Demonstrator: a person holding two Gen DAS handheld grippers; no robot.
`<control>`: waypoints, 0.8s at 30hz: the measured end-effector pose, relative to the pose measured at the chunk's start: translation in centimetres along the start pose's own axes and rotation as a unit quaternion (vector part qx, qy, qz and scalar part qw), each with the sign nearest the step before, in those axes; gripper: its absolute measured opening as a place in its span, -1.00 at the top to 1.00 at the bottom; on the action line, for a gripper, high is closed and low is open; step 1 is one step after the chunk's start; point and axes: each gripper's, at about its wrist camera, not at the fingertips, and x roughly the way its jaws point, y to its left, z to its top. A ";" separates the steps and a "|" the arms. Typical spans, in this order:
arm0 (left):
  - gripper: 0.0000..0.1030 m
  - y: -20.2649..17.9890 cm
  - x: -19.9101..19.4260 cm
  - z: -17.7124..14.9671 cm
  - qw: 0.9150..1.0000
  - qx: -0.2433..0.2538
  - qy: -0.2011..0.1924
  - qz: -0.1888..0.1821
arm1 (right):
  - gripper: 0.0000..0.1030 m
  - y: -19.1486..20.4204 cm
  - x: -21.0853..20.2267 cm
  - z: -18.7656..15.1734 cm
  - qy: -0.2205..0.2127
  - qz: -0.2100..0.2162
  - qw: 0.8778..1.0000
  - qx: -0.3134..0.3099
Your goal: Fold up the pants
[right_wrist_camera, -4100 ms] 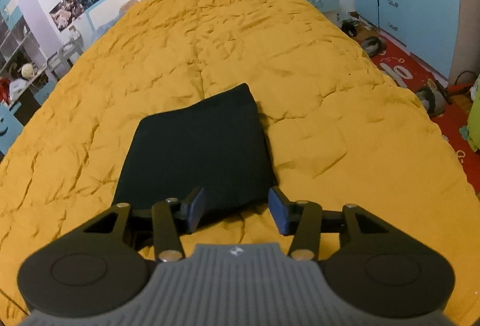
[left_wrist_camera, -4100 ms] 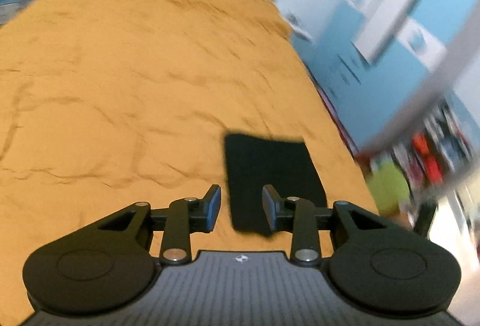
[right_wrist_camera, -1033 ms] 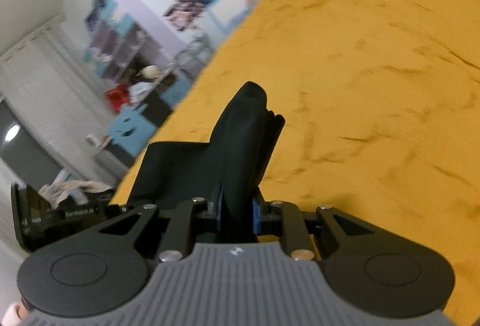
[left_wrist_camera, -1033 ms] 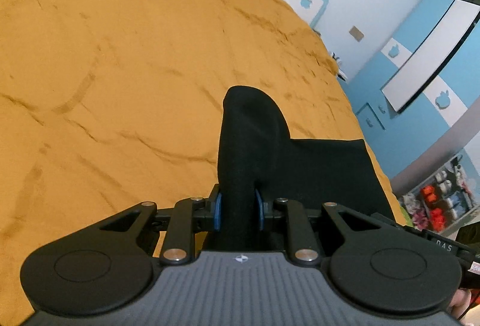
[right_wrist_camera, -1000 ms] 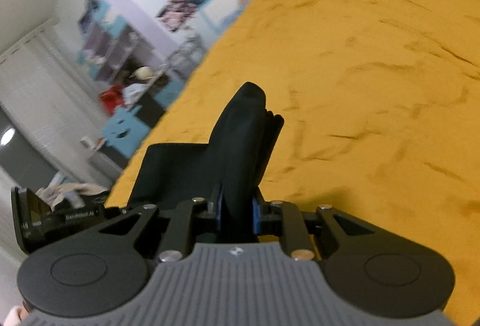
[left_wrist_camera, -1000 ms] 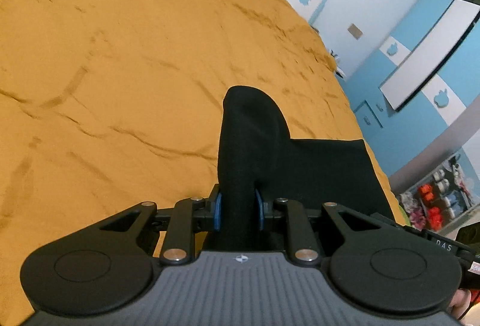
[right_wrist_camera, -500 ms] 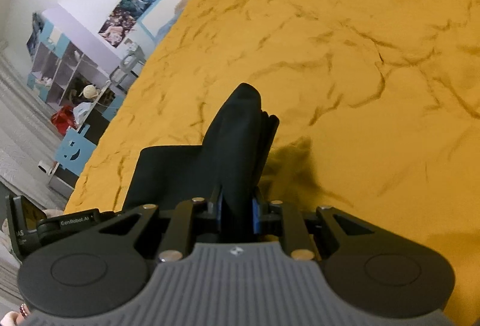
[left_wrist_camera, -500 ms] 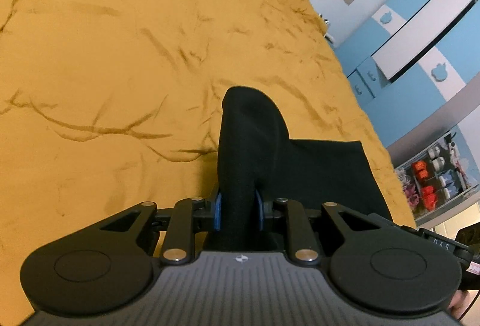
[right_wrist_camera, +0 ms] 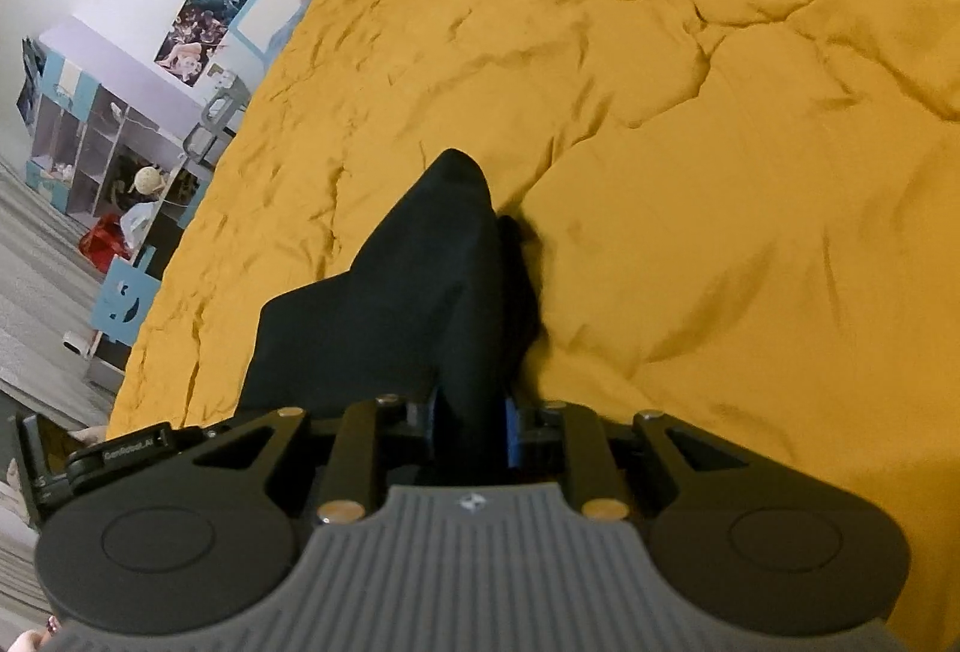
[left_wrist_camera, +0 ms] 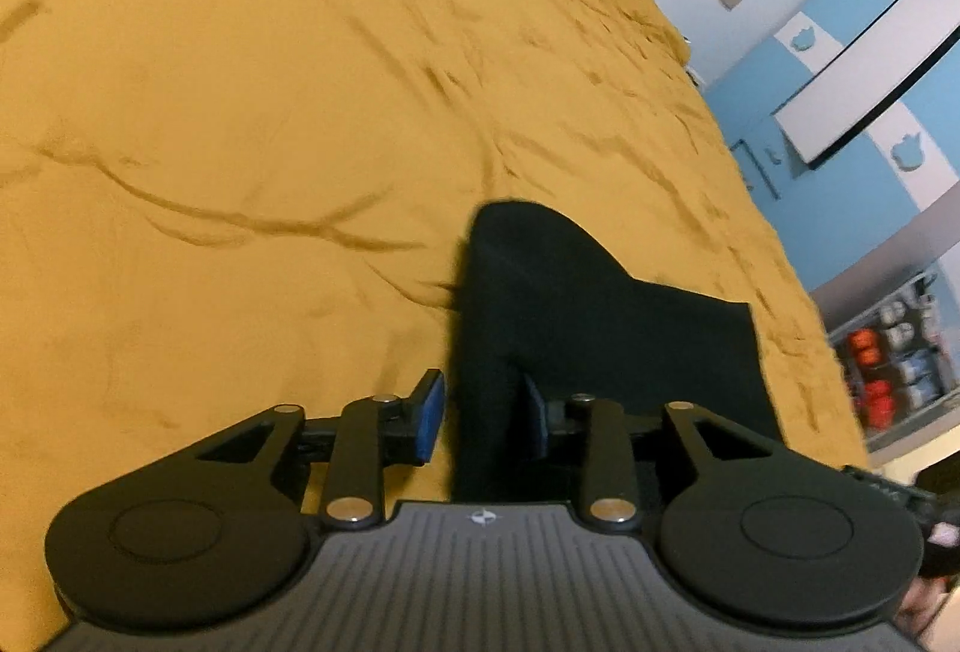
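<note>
One pair of black pants [left_wrist_camera: 600,328], already folded down to a compact bundle, lies on a bed covered by one mustard-yellow quilt [left_wrist_camera: 240,112]. The pants sit near the foot end of the quilt, close to the edge where the person stands, with wide bare quilt beyond them toward the headboard.

Two handheld grippers are at the pants, one at each near corner. The left gripper [left_wrist_camera: 483,415] has its jaws opening: one blue pad [left_wrist_camera: 431,415] stands clear of the cloth with a gap showing, though a raised ridge of fabric sits between the jaws. The right gripper [right_wrist_camera: 471,427] is also starting to open, yet its blue pads press on a peaked fold of the pants, so it grips the cloth for now.

What could go wrong, as I judge it: the two corners are let go unevenly, so the right side may drag or tilt the bundle while the left is already free. The lifted ridges could spring open or slump sideways, spoiling the stack. Pulling either gripper back before the pads are clear could snag the fabric and undo the fold. The wrinkled, soft quilt gives little support.

Counted: one pair of pants, one quilt, two grippers.
</note>
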 end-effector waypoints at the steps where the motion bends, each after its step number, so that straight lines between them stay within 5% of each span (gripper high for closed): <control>1: 0.27 0.1 -0.8 -0.1 1.000 0.001 -0.004 0.005 | 0.65 0.3 -0.4 0.0 -0.004 -0.008 1.000 -0.006; 6: 0.34 -1.1 -4.9 -0.9 0.997 0.023 -0.045 0.060 | 0.64 2.6 -3.8 -1.0 -0.041 -0.064 0.995 -0.071; 11: 0.33 -5.4 -7.9 -4.3 0.992 0.072 -0.087 0.061 | 0.58 6.9 -6.0 -4.3 -0.078 -0.081 0.980 -0.165; 17: 0.42 -8.7 -6.8 -8.3 0.980 0.158 -0.079 0.090 | 0.31 10.0 -4.5 -9.2 -0.072 -0.118 0.950 -0.279; 24: 0.80 -6.3 -5.3 -9.1 0.983 0.135 -0.046 0.117 | 0.28 8.8 -2.8 -11.0 -0.060 -0.155 0.935 -0.314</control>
